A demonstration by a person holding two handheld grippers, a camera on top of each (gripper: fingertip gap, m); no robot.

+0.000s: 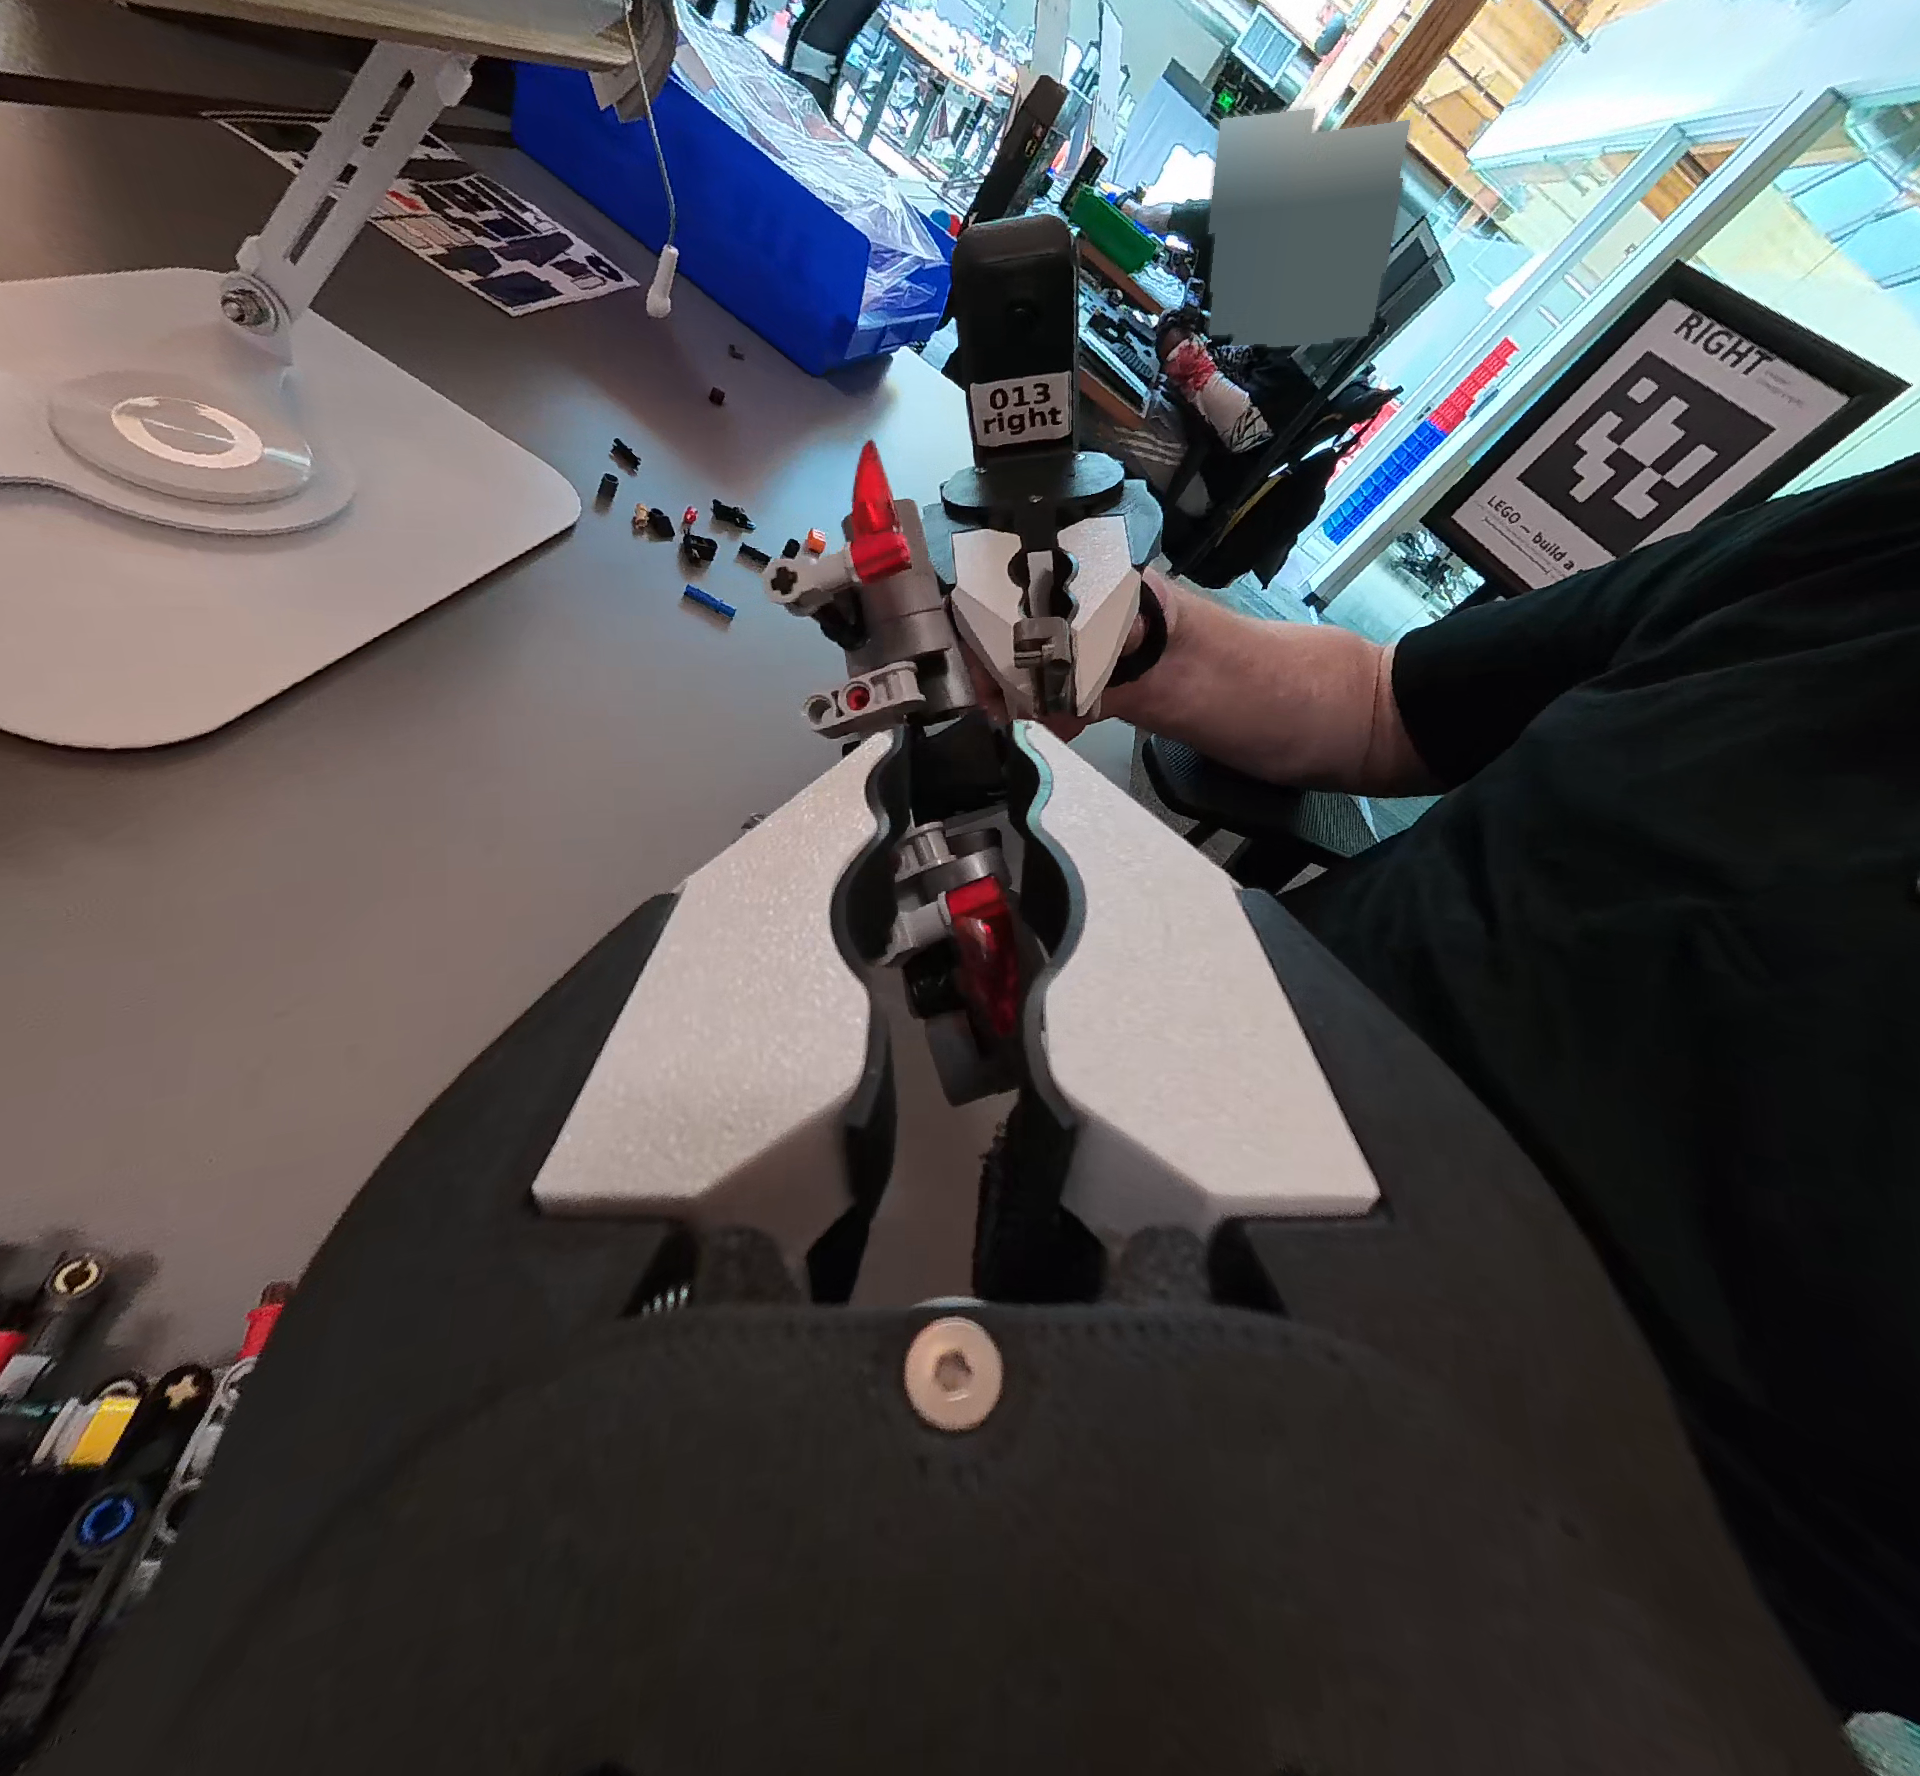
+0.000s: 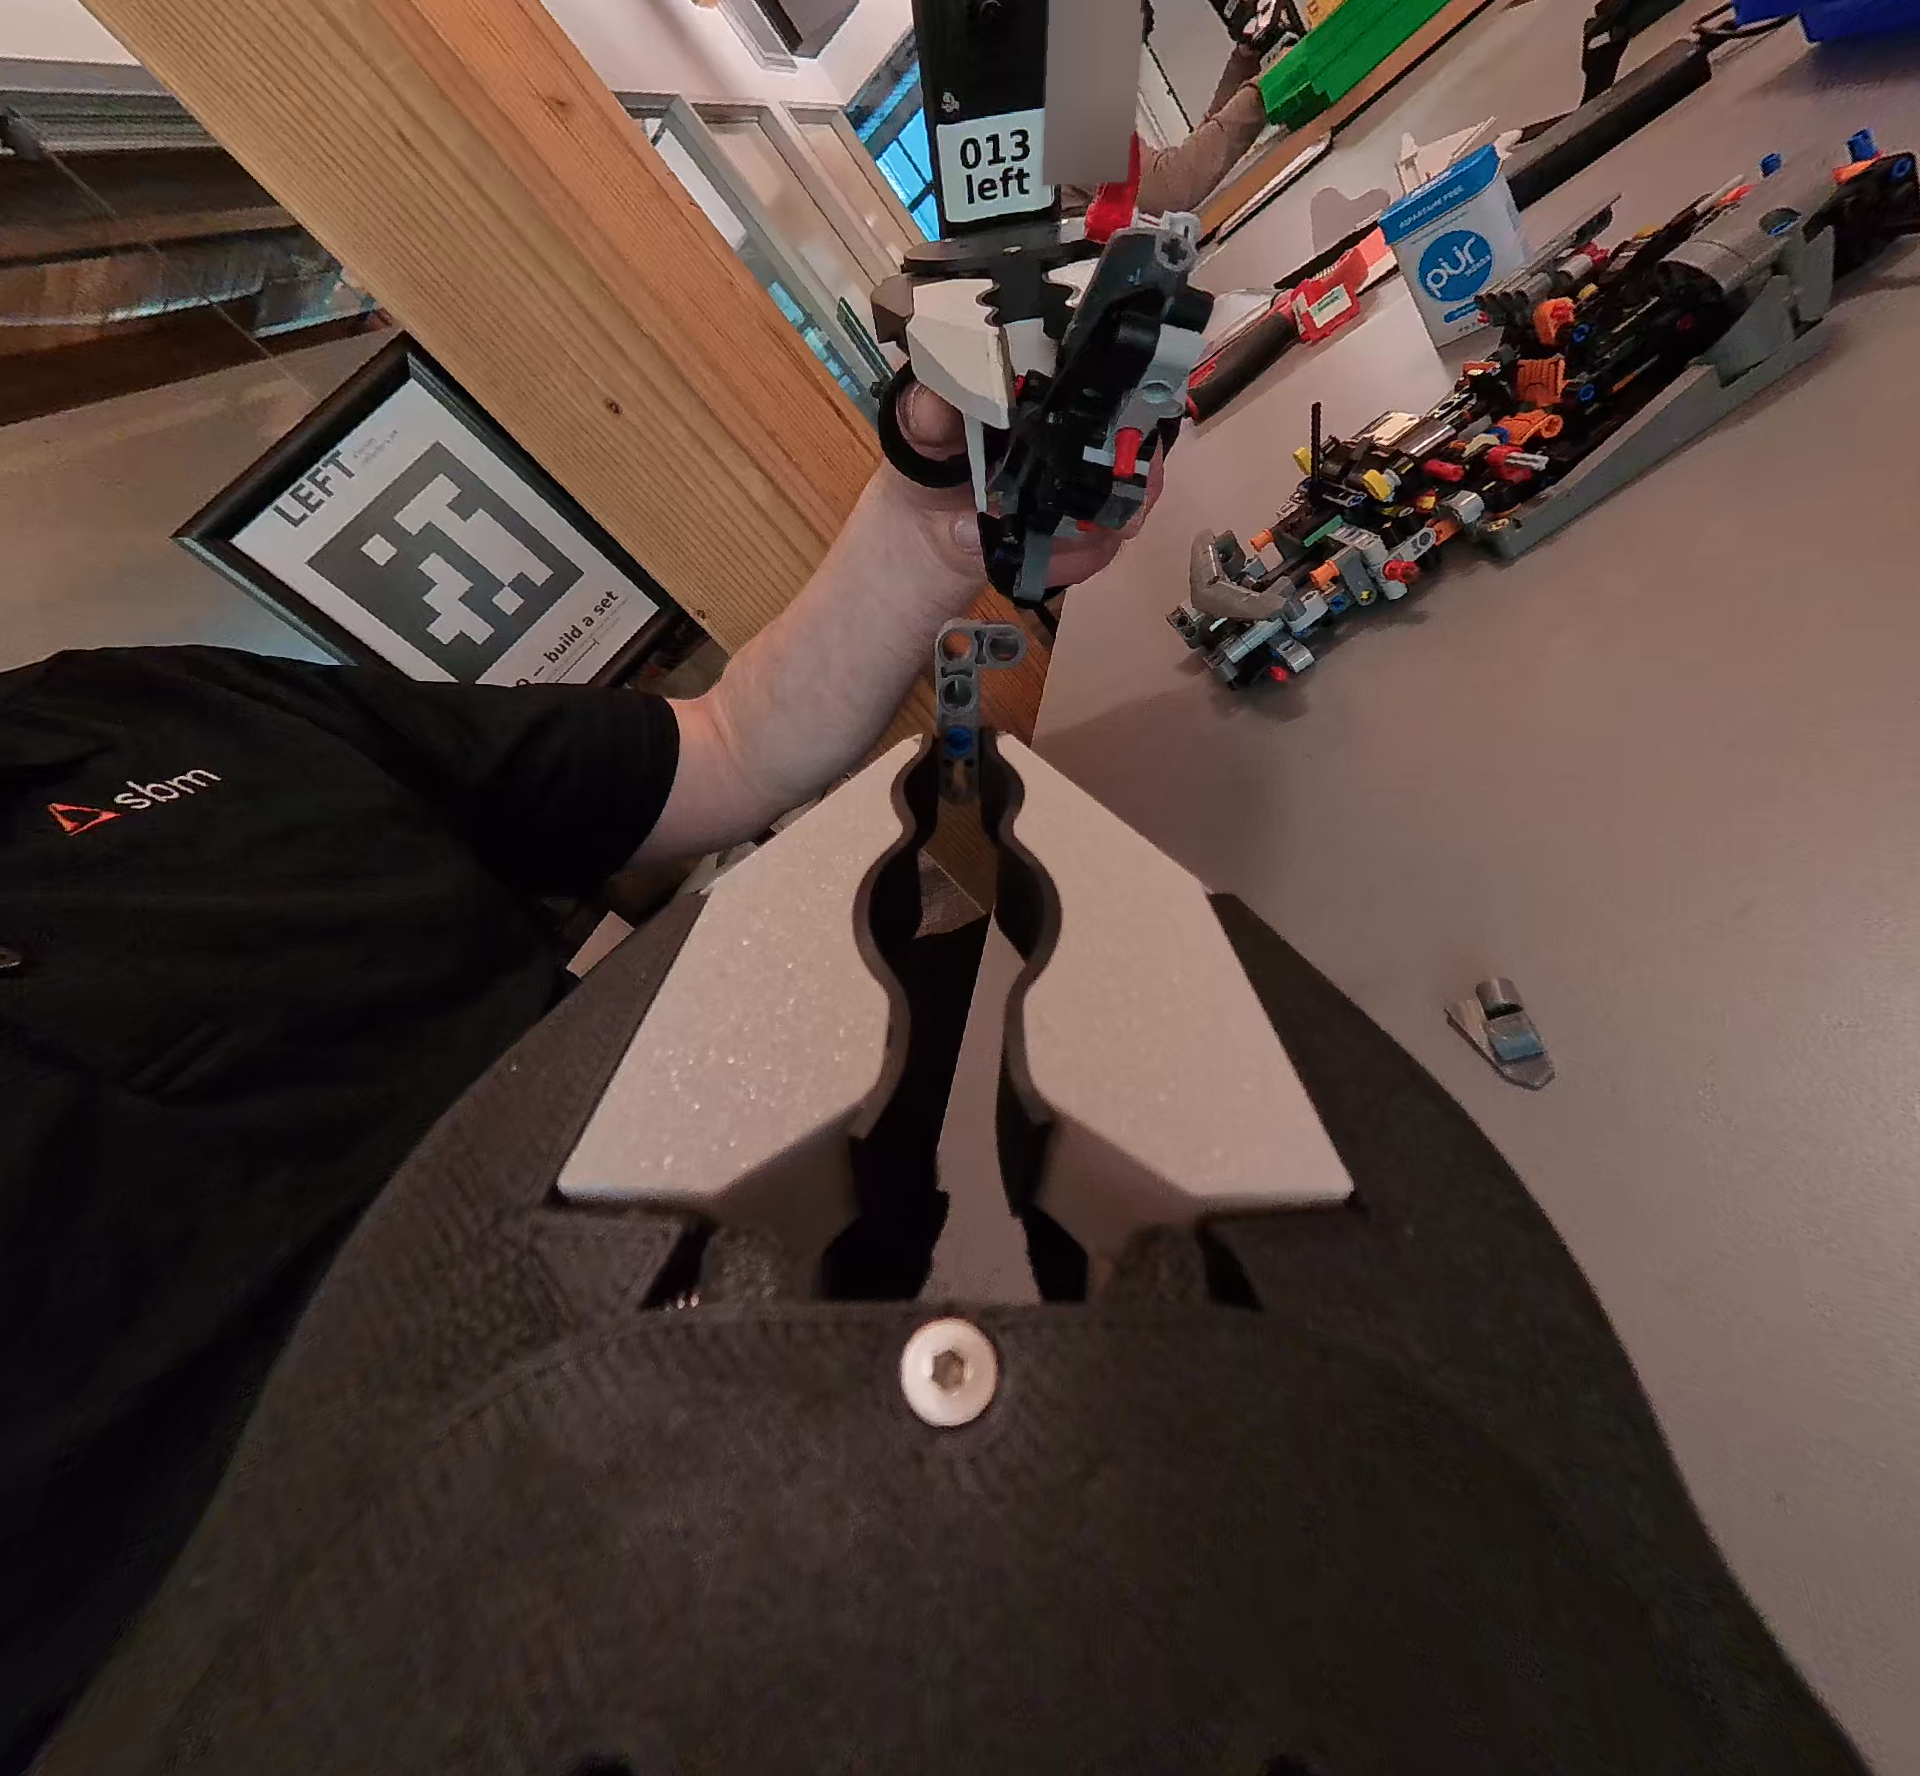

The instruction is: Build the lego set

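My left gripper [image 1: 961, 750] is shut on a lego sub-assembly [image 1: 883, 614] of grey, black and clear red parts, held up above the grey table [image 1: 436, 895]. Part of it sits between the fingers, and the rest sticks out past the tips. My right gripper [image 2: 961, 750] is shut on a small grey L-shaped beam [image 2: 971, 672] with a blue pin. In the left wrist view the right gripper [image 1: 1044, 687] faces me, its beam [image 1: 1039, 651] close beside the sub-assembly. In the right wrist view the left gripper [image 2: 1013, 438] holds the sub-assembly [image 2: 1101, 376] just beyond the beam.
A long part-built lego chassis [image 2: 1507, 438] lies on the table, with a white tub [image 2: 1455, 240] behind it and a small grey piece [image 2: 1507, 1035] nearer. Loose small parts [image 1: 686, 521], a white stand base [image 1: 208, 500], a sticker sheet [image 1: 488, 240] and a blue bin [image 1: 748, 199] lie on the left. The left gripper's tips are roughly 9 cm from the right gripper's.
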